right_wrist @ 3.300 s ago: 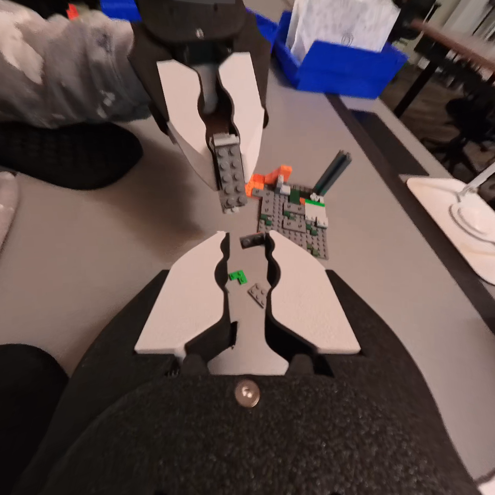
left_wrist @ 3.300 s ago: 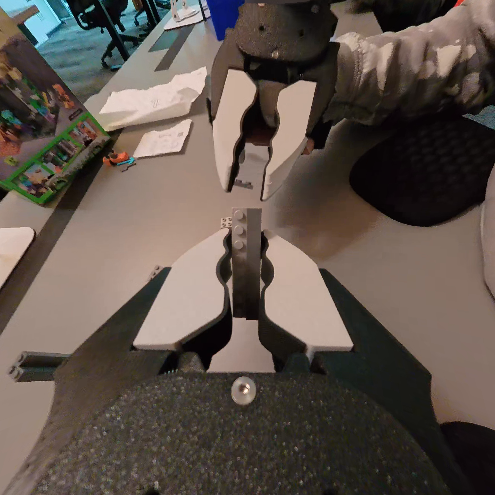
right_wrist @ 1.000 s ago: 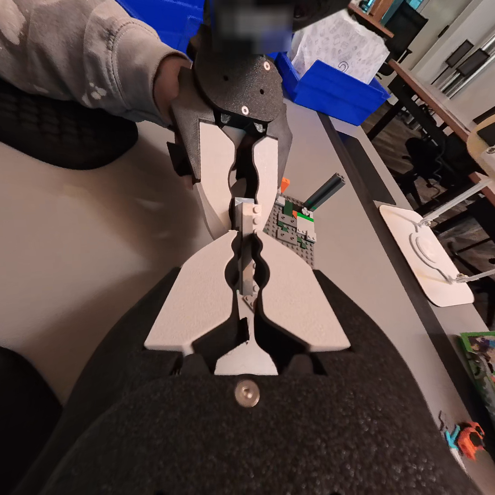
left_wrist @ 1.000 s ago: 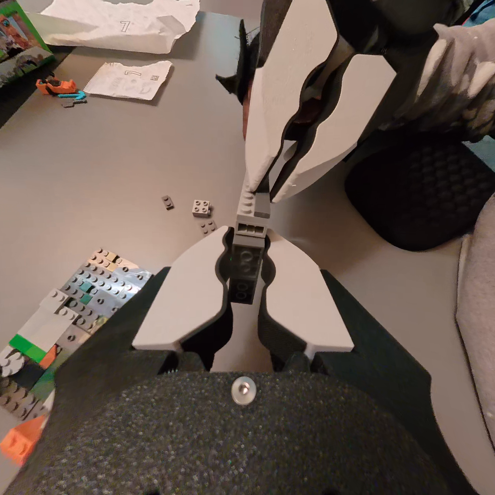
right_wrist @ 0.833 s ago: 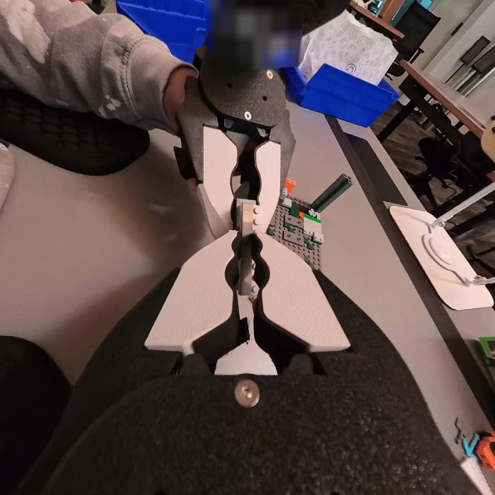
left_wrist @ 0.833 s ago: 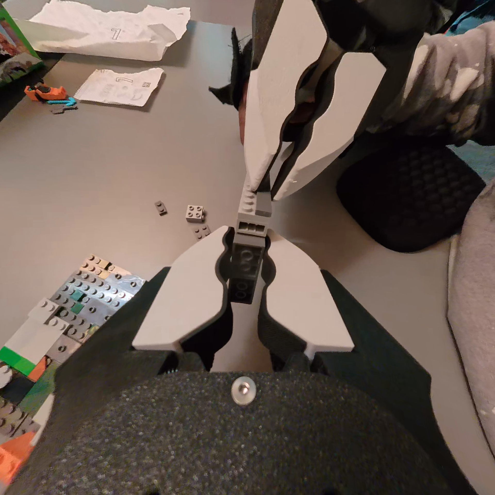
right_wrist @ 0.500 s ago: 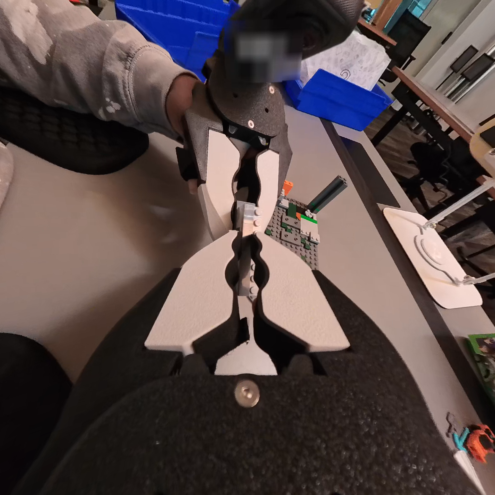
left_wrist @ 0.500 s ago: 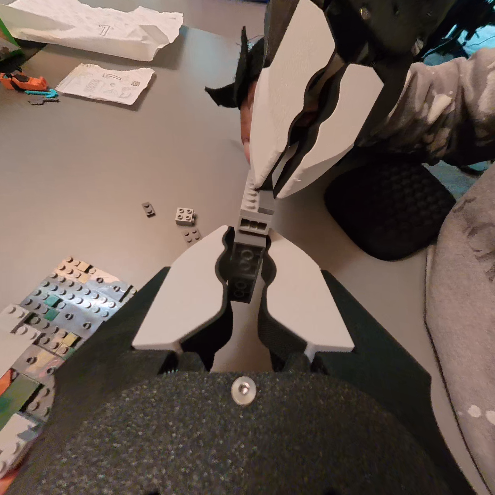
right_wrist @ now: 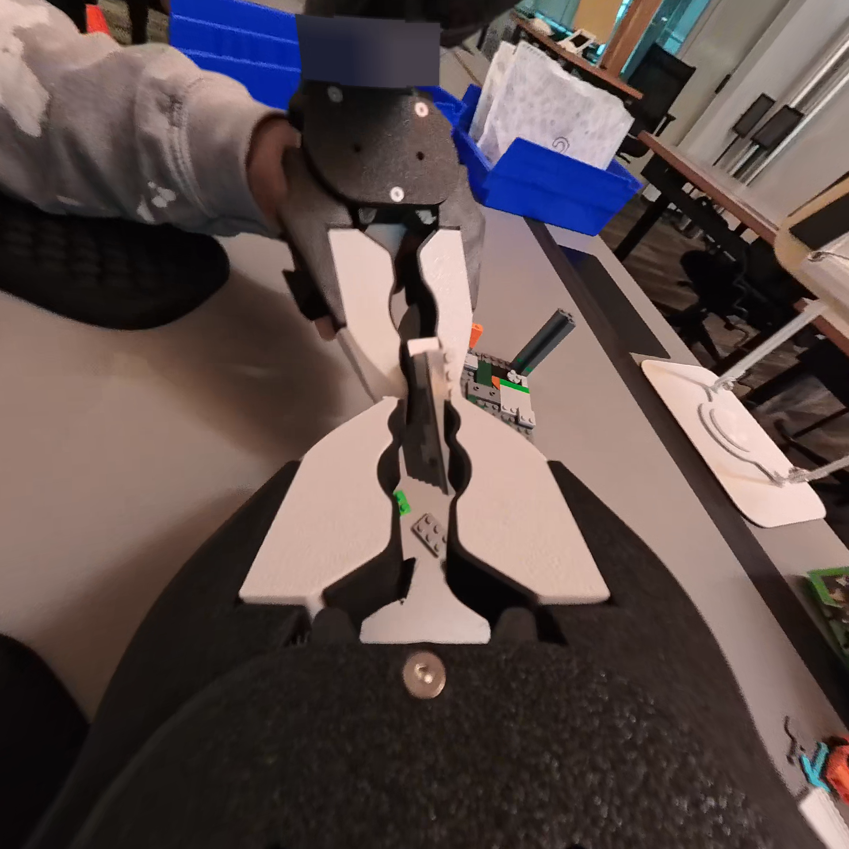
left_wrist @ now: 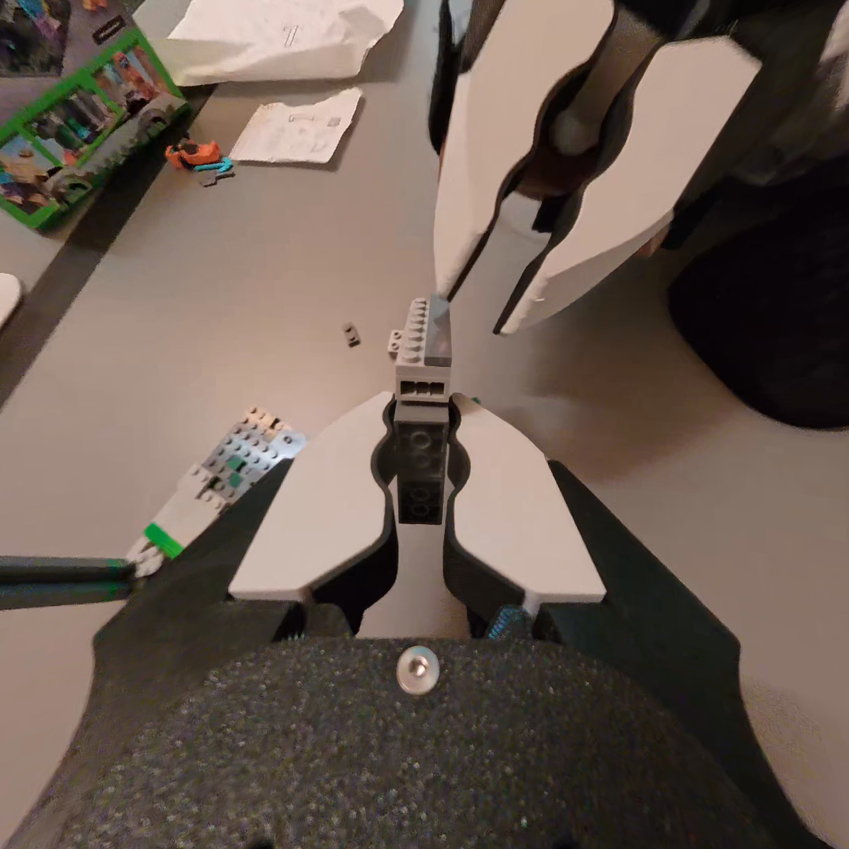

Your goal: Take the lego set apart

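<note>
My left gripper (left_wrist: 421, 399) is shut on a grey lego stack (left_wrist: 422, 363) of bricks and plates, and holds it above the table. Its studded far end sticks out past the fingertips. My right gripper (left_wrist: 473, 308) faces it from the far side with its jaws apart; one fingertip (left_wrist: 443, 285) touches the stack's far end. In the right wrist view the stack (right_wrist: 425, 441) lies in the gap of my right gripper (right_wrist: 422, 404), with the left gripper (right_wrist: 420, 367) behind it. The grey baseplate with bricks (right_wrist: 498, 395) lies to the right, and at the left of the left wrist view (left_wrist: 239, 464).
A dark beam (right_wrist: 544, 340) leans on the baseplate. A green piece (right_wrist: 402, 501), a grey plate (right_wrist: 429, 533) and small loose pieces (left_wrist: 351, 334) lie on the table. The set box (left_wrist: 69, 128), paper bags (left_wrist: 285, 36), an orange figure (left_wrist: 193, 154), blue bins (right_wrist: 551, 183) and a white lamp base (right_wrist: 730, 441) surround them. My right fingertips sit around 5 cm from my left ones. The dark beam (right_wrist: 544, 340) sits 15 cm or so from the ends of my left fingers. My left wrist view (left_wrist: 46, 578) looks at it from another angle.
My right gripper was shut on the stack's far end half a second ago; now its jaws have opened and let go. My left gripper still holds the stack.
</note>
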{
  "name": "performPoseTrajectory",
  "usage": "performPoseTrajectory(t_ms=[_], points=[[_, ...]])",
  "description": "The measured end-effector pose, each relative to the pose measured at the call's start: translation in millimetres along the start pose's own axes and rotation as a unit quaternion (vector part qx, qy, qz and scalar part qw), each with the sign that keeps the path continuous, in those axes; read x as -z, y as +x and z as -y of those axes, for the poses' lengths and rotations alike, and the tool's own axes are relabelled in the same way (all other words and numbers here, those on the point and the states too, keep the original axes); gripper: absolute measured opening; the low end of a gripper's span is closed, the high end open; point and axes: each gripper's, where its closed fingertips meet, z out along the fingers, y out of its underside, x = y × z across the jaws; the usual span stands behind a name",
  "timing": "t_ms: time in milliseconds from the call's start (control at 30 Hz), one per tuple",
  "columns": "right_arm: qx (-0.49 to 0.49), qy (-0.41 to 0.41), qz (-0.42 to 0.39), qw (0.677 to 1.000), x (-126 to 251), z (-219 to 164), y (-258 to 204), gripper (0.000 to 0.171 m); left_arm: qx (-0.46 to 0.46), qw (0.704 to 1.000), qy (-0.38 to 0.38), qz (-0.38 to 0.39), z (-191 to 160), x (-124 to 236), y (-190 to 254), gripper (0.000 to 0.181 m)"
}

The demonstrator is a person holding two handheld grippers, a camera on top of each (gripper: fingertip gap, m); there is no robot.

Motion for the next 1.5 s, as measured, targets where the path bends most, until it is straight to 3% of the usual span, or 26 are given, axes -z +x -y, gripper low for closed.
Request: performPoseTrajectory(t_ms=[133,700,867,1100,1167,1267,1500], points=[[-0.002,0.001,-0.019,1.000,-7,6,0,0.015,-0.034,0.997,-0.044,0.047,-6,-3,-3,0.018],[0.105,-0.105,0.055,0.987,-24,-19,-20,0.008,-0.089,0.984,-0.152,0.029,-32,-9,11,0.019],[0.107,-0.104,0.075,0.986,-21,-15,-21,0.007,-0.076,0.987,-0.139,0.008,-28,-6,13,0.019],[0.005,-0.021,0.103,0.994,-9,-10,-14,0.006,-0.041,0.995,-0.089,-0.021,-16,2,16,0.019],[-0.018,-0.002,0.105,0.994,-1,-9,-9,0.006,-0.041,0.993,-0.114,0.003,-29,5,4,0.019],[-0.018,-0.012,0.098,0.995,6,-18,-8,0.006,-0.007,0.998,-0.059,-0.038,-18,13,12,0.019],[-0.078,0.038,0.104,0.991,16,-8,-1,0.007,-0.007,0.998,-0.052,-0.037,-16,8,9,0.018]])
